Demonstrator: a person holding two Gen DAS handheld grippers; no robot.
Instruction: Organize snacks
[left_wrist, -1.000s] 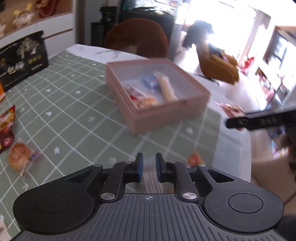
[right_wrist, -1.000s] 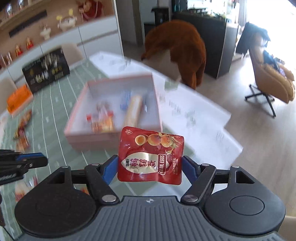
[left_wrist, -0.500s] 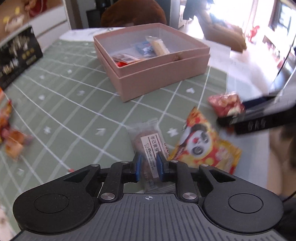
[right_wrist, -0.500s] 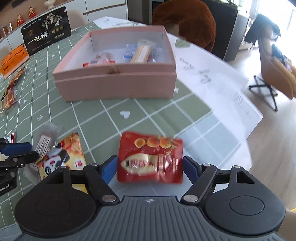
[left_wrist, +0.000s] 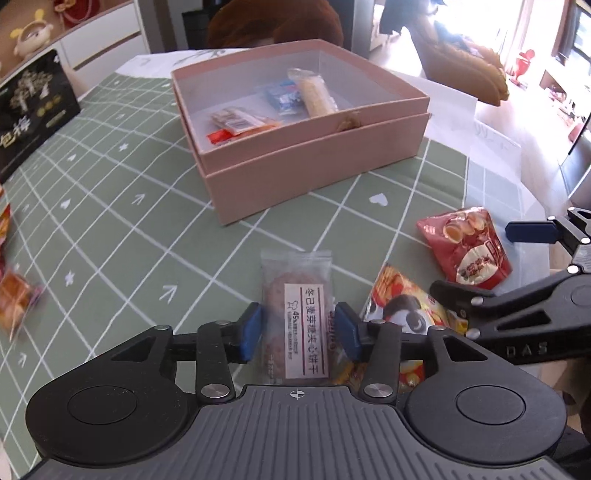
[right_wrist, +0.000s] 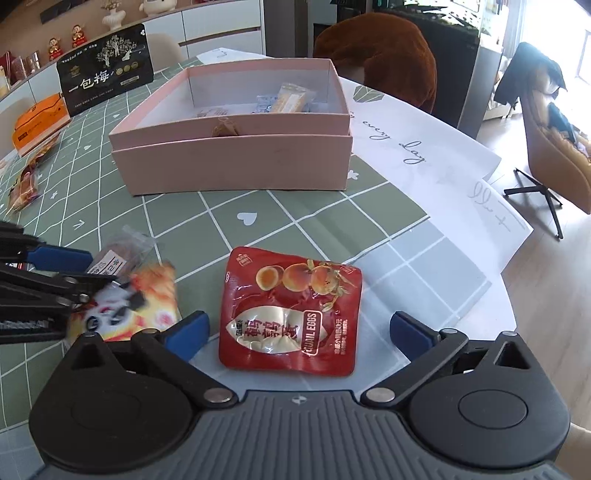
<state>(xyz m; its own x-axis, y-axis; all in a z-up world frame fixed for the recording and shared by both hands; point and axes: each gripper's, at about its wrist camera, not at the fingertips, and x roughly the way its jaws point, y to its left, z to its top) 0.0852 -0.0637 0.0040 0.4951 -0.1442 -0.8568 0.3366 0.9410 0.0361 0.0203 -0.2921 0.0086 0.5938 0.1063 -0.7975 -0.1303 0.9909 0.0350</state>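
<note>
Both grippers are low over the green checked tablecloth (left_wrist: 122, 206), near the front of the pink box (left_wrist: 317, 162).

Right gripper (right_wrist: 299, 332): one second ago it held the red quail-egg pouch (right_wrist: 291, 314) in the air. Now its jaws are opening and stand wide, the blue pads clear of the pouch on both sides. The pouch lies flat on the cloth at lower centre of the right view, released outside the box.

Left gripper (left_wrist: 300, 330): pressed together a second ago, its jaws are now opening around the clear biscuit packet (left_wrist: 297, 306), which lies on the cloth between the pads; no contact visible. The panda snack bag (left_wrist: 402, 306) lies just beside it, lower right.

Judgement: the pouch is set down, not stored. The box at upper centre already holds several snacks; these three remain outside.
</note>
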